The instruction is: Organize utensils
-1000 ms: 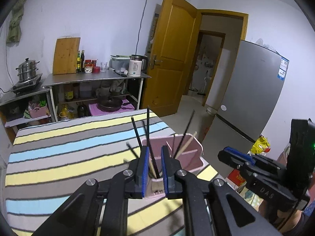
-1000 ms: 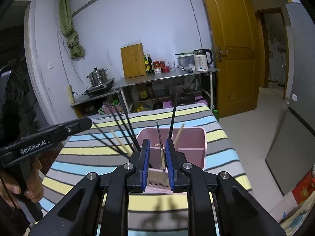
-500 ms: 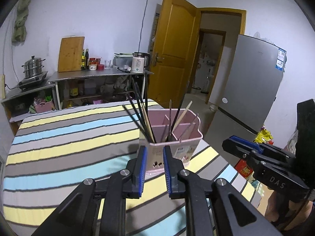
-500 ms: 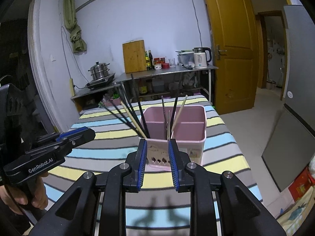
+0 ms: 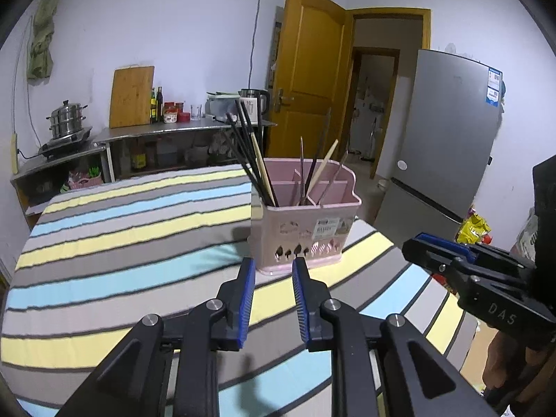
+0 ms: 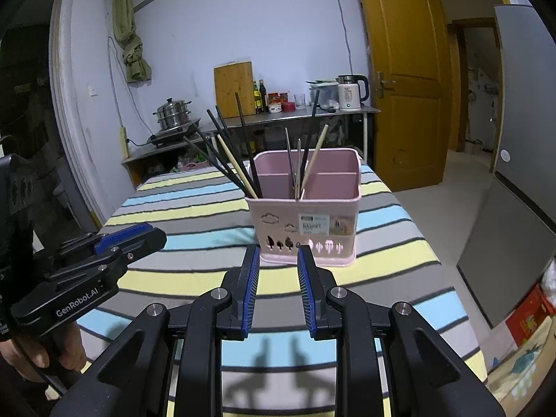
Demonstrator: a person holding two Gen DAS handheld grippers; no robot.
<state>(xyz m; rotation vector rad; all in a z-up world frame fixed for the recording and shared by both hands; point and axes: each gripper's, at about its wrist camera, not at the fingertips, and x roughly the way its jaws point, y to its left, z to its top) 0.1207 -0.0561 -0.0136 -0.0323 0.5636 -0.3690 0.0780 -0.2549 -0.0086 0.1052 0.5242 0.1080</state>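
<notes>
Two views are given. In the left wrist view, the left gripper (image 5: 272,267) is seen with jaws opening and nothing between them, just short of the pink plastic compartmented utensil holder (image 5: 305,222) at twelve o'clock on the striped tablecloth (image 5: 121,243). Black and pale wooden chopsticks (image 5: 255,160) are leaned in it. The right gripper (image 5: 434,250) is seen at three o'clock.

In the right wrist view, the right gripper (image 6: 278,255) is held released and empty before the holder (image 6: 305,222); the left gripper (image 6: 139,238) is seen at nine o'clock.

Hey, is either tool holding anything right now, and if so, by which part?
Nothing is held. The left tool, jaws opening, and right tool are empty, short of the pink utensil holder.
</notes>
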